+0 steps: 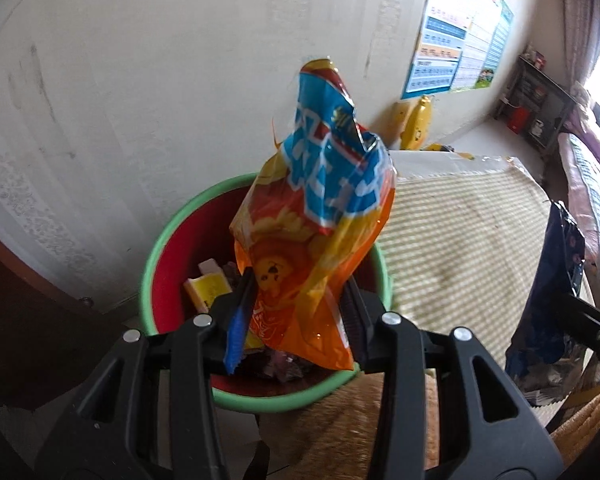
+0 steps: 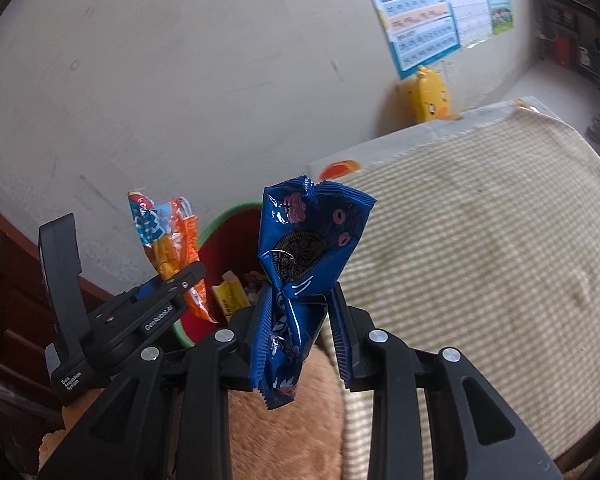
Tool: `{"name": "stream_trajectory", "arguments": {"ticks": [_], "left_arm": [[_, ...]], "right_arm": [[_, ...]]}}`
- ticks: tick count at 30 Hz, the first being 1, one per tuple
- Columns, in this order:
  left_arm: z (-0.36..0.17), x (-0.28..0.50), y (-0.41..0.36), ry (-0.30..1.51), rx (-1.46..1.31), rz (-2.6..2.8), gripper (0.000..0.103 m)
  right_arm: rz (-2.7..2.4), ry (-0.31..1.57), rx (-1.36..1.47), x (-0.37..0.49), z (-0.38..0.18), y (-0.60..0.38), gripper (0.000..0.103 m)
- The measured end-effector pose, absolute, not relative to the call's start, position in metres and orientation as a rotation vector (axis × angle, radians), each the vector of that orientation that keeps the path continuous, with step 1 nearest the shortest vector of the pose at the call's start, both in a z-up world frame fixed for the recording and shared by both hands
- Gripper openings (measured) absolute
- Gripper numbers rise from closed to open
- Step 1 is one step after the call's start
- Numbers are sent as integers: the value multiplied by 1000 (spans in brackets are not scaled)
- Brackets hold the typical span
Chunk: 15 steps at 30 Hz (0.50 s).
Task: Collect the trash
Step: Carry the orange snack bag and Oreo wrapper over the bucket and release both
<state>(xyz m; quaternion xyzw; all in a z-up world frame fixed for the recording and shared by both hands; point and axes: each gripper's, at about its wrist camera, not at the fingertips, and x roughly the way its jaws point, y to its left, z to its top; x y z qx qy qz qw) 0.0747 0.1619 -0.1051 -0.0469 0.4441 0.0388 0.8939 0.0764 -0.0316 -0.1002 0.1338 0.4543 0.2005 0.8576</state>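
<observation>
The left tool (image 1: 296, 312) pinches a crinkled orange-and-blue snack bag (image 1: 320, 200) over the green-rimmed red bin (image 1: 160, 248); lower it, then release. The right tool (image 2: 300, 320) clamps a blue cookie wrapper (image 2: 300, 248) beside it.

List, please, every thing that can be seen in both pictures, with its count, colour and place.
chip bag: 1, orange with blue band, held over the bin
cookie wrapper: 1, dark blue, held to the right of the bin
trash bin: 1, green rim, red inside, on the floor by the wall
yellow box: 1, yellow, inside the bin among other trash
checked cloth: 1, beige and white, spread to the right of the bin
wall posters: several, blue and pastel, on the wall
duck toy: 1, yellow, against the wall beneath the posters
left hand-held gripper: 1, black, shut on the chip bag
right hand-held gripper: 1, black, shut on the cookie wrapper
</observation>
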Motion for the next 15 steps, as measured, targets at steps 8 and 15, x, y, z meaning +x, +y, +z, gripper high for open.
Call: {"name": "stream_trajectory", "arguments": {"ticks": [8,15], "left_arm": [[-122,79,181,952,-131,106,40],[-135,80,197,977,-163,124,40]], "right_arm": [[466,982,248,90,-108,-8,27],[480,1014,228,100,-119,2,27]]}}
